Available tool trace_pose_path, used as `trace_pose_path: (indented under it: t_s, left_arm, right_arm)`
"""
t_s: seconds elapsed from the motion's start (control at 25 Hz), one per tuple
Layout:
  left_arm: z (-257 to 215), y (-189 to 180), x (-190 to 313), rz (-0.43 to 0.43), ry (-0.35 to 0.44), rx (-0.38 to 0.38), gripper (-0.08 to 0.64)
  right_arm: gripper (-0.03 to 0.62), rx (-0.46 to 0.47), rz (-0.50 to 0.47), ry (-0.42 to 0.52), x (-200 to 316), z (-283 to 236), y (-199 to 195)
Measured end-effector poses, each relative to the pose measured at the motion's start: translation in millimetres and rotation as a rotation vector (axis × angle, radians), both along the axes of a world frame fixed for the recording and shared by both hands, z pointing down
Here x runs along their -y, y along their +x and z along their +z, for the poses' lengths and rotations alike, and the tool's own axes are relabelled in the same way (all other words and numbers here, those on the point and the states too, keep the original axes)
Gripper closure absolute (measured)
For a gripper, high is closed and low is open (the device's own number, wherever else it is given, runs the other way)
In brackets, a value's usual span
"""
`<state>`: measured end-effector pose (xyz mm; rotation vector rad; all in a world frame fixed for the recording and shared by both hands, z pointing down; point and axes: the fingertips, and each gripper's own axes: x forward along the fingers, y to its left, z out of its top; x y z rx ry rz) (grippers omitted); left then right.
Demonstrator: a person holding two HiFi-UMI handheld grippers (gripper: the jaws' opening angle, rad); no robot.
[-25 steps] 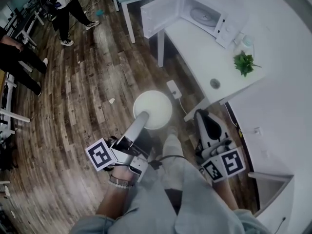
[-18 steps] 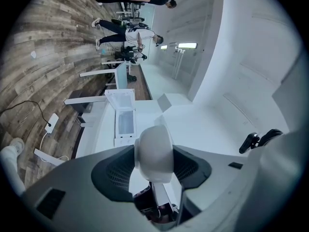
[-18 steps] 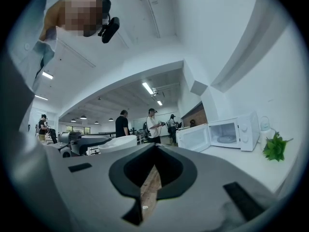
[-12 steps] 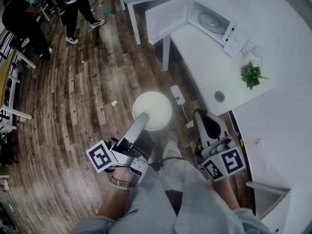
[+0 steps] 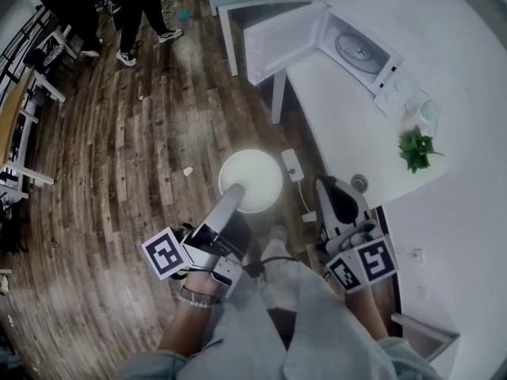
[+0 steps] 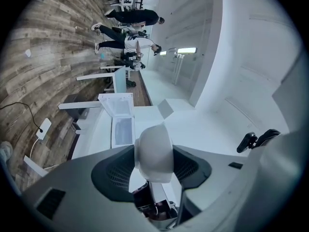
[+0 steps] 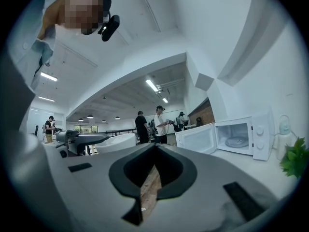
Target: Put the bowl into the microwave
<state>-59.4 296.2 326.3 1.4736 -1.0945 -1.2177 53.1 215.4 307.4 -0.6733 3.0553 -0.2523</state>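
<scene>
The left claw (image 5: 231, 195) clamps the round white bowl (image 5: 255, 174) by its rim; the right claw (image 5: 336, 199) is closed, empty.

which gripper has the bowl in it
The left gripper: its jaws clamp the rim of the white bowl. The right gripper has its jaws shut together with nothing between them.

The boxy white microwave oven (image 5: 363, 51) gapes open over a bare stretch of the white tabletop (image 5: 341, 125), its swung-out white door (image 5: 277, 42) jutting past the table edge on the left, a small green leafy plant (image 5: 417, 149) standing well to the right, and the brown wood-plank floor (image 5: 150, 149) before the table lying open.
</scene>
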Motion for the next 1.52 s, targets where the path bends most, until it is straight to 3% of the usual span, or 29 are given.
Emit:
trace_pose_path:
  t_s: [0.56, 1.04, 1.52]
  left_arm:
    - [-6, -26, 71, -0.097, 0.007, -0.006, 0.342]
    - [-7, -30, 136, -0.102, 0.012, 0.004, 0.342]
    - [-4, -34, 170, -0.068, -0.014, 0.001, 0.342]
  right_arm:
    - [0.591, -0.010, -0.067, -0.023, 85, 2, -24]
    - [0.590, -0.020, -0.086, -0.024, 151, 7, -31]
    - [0.591, -0.014, -0.050, -0.054, 181, 15, -34]
